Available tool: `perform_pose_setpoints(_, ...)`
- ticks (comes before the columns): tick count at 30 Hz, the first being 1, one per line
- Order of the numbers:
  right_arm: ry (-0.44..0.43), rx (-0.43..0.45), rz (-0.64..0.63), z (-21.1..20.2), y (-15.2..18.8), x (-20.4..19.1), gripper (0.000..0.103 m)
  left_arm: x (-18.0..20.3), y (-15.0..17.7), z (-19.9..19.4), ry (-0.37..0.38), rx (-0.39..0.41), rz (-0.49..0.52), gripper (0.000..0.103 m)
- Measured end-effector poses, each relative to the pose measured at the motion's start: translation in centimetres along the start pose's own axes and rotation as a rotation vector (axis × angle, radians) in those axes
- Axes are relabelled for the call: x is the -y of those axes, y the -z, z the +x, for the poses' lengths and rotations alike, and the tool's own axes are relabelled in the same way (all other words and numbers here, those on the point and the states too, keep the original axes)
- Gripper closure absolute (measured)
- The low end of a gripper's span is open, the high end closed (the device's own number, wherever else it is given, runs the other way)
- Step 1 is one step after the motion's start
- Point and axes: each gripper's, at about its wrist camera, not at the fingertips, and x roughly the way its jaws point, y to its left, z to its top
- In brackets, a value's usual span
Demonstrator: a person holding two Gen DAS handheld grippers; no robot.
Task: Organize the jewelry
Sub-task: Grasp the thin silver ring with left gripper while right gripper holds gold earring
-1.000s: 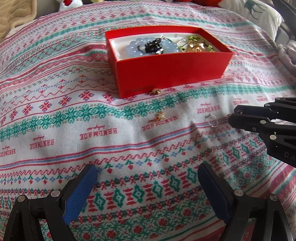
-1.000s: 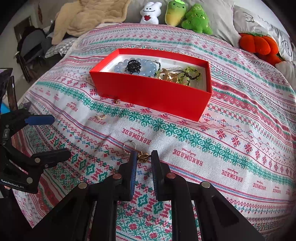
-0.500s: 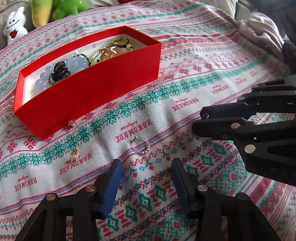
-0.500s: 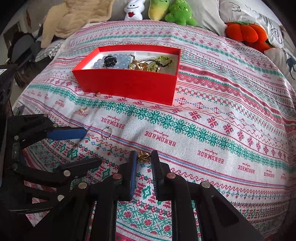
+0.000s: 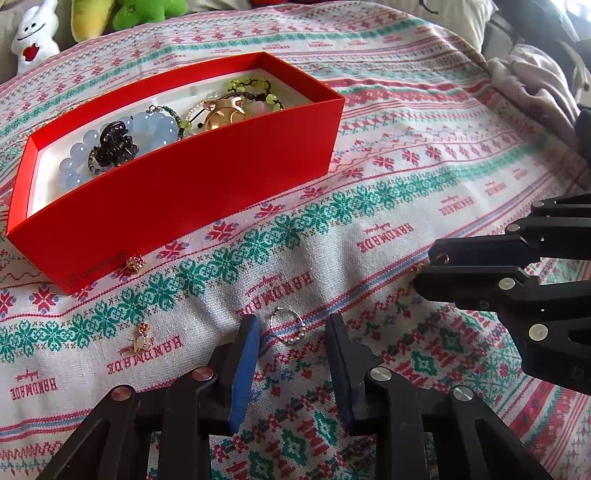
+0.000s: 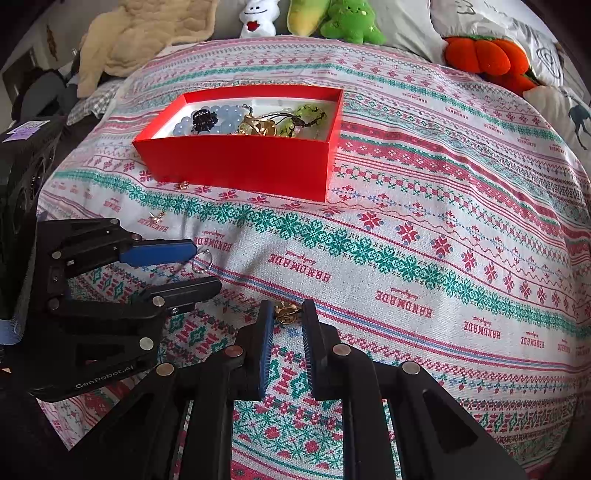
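Two grippers work over the bed, which wears a patterned knit cover. Our left gripper has its jaws closing, with a silver ring lying on the cover between the blue pads; the pads do not yet press on it. From the right wrist view the same ring sits just at the tips of the left gripper. Our right gripper is clamped on a small gold piece, narrow between its pads, low over the cover; in the left view that gripper comes in from 3 o'clock with a glint of gold at its tip.

At 12 o'clock of the left gripper, slightly toward 11, stands the red box, holding blue beads, a black clip, a gold item and green beads. One small earring lies touching or just beside the box's near wall; we cannot tell which. Another earring lies on the cover at 9 o'clock of the ring. Plush toys sit along the bed's far edge.
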Motion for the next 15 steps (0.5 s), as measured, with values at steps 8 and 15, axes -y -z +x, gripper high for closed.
perform_pose_setpoints(8, 0.005, -0.004, 0.009, 0.29, -0.19, -0.06, 0.087, -0.22, 0.02, -0.15, -0.031, 0.002, 0.004, 0.092)
perform_pose_setpoints(15, 0.009, 0.001, 0.013, 0.34, -0.31, -0.09, 0.087, -0.74, 0.20, -0.88, -0.013, 0.003, -0.027, 0.103)
